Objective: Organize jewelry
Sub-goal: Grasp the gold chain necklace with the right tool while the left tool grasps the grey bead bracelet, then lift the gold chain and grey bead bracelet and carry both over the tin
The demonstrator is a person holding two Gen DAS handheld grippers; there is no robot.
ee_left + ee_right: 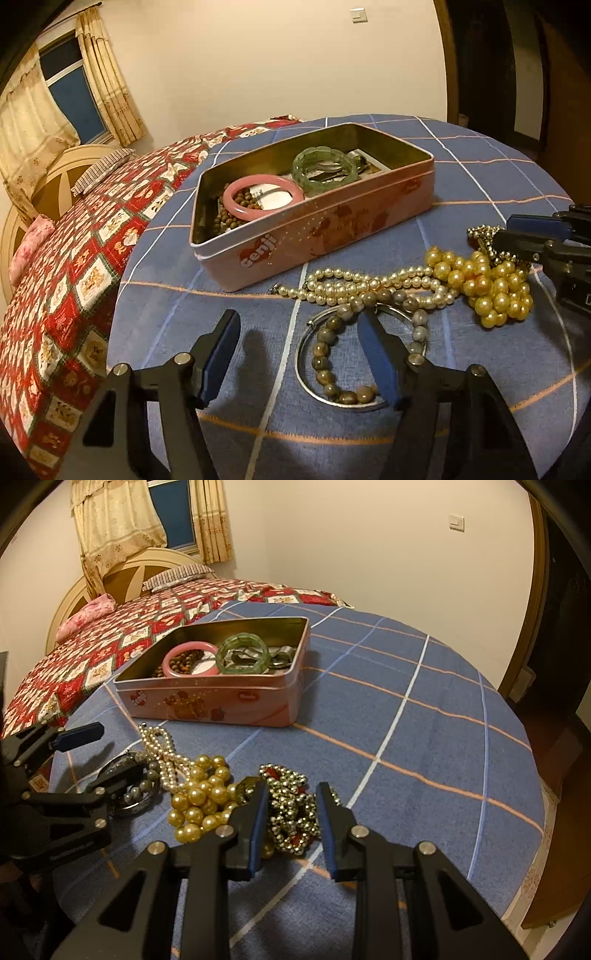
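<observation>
2 bangles [260, 199], beads [225, 214] in pink tin [332, 229]

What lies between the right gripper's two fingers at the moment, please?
In the right wrist view, the small-beaded metallic chain lies between the open right gripper's fingers.

tin [332, 236] – pink | tablecloth [424, 738] – blue plaid | bangle [264, 197] – pink

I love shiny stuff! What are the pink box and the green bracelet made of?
The pink box looks like painted tin: thin rolled rim, dull gold metal inside. The green bracelet looks like cloudy, see-through stone or glass, maybe jade; the pictures can't settle which.
</observation>
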